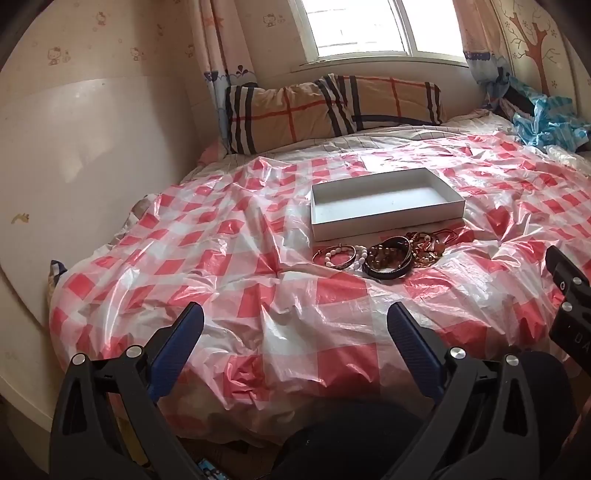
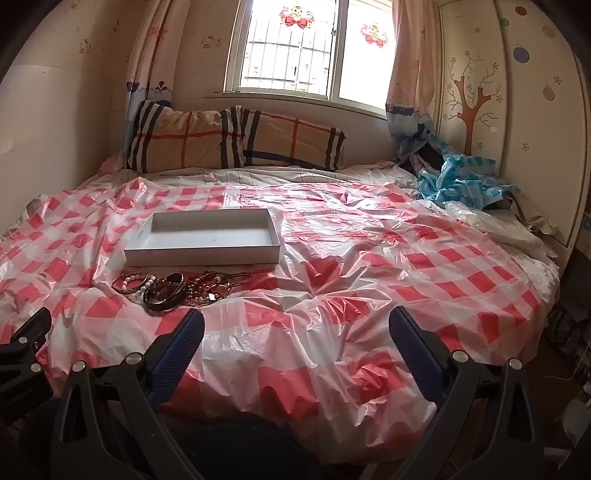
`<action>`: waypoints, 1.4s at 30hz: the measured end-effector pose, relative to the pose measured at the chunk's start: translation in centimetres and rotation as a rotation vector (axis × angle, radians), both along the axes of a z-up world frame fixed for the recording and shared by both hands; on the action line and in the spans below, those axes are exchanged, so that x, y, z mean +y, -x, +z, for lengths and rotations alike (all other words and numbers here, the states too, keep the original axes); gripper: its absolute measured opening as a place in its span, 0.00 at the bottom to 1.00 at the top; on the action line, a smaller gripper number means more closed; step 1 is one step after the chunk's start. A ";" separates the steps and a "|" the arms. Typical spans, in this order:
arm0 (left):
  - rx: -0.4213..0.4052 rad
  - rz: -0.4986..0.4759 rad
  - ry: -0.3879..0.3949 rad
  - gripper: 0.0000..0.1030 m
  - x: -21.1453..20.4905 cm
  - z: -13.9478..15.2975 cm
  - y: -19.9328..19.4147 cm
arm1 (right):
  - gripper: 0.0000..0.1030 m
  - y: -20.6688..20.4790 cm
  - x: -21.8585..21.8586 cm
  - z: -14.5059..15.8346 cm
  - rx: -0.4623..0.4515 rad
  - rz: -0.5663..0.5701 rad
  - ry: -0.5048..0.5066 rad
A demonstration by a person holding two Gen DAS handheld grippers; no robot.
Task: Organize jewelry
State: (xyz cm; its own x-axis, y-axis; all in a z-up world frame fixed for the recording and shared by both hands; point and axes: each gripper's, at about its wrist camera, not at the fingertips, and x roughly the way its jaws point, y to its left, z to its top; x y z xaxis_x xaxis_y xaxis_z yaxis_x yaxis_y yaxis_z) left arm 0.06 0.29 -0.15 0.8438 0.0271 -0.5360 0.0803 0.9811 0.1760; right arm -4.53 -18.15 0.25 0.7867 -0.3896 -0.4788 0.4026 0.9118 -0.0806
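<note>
Daylight pours in through the window [image 1: 373,29] at the far end of the bed, and in the left wrist view its panes blow out to pure white. The right wrist view holds more detail there, bars showing behind the glass. Glare streaks ripple across the crinkled red-checked plastic sheet [image 1: 258,236], brightest toward the far edge. The room reads warm and a bit hazy, colours washed. Fisheye bending curves the walls and rounds the bed's edges, with black vignette in the corners. Near the bottom edge everything sinks into dark shadow.
</note>
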 end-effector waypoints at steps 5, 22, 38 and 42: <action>-0.001 -0.012 -0.065 0.93 -0.3 -0.3 0.4 | 0.93 -0.4 -0.4 -0.1 0.013 0.002 0.016; 0.030 -0.016 -0.078 0.93 -1.4 -0.9 -0.1 | 0.93 -0.2 0.3 -0.3 0.031 -0.003 0.056; 0.033 -0.018 -0.077 0.93 -1.4 -0.9 -0.2 | 0.93 -0.2 0.3 -0.2 0.031 -0.002 0.057; 0.033 -0.018 -0.076 0.93 -1.4 -1.0 -0.2 | 0.93 -0.2 0.3 -0.2 0.030 -0.002 0.057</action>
State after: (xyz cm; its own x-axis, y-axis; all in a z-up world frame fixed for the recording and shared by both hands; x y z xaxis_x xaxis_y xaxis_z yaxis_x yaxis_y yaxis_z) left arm 0.22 -1.07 -1.11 0.8264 0.0538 -0.5605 0.1048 0.9633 0.2470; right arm -4.34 -17.83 0.01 0.7713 -0.4185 -0.4796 0.4010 0.9046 -0.1445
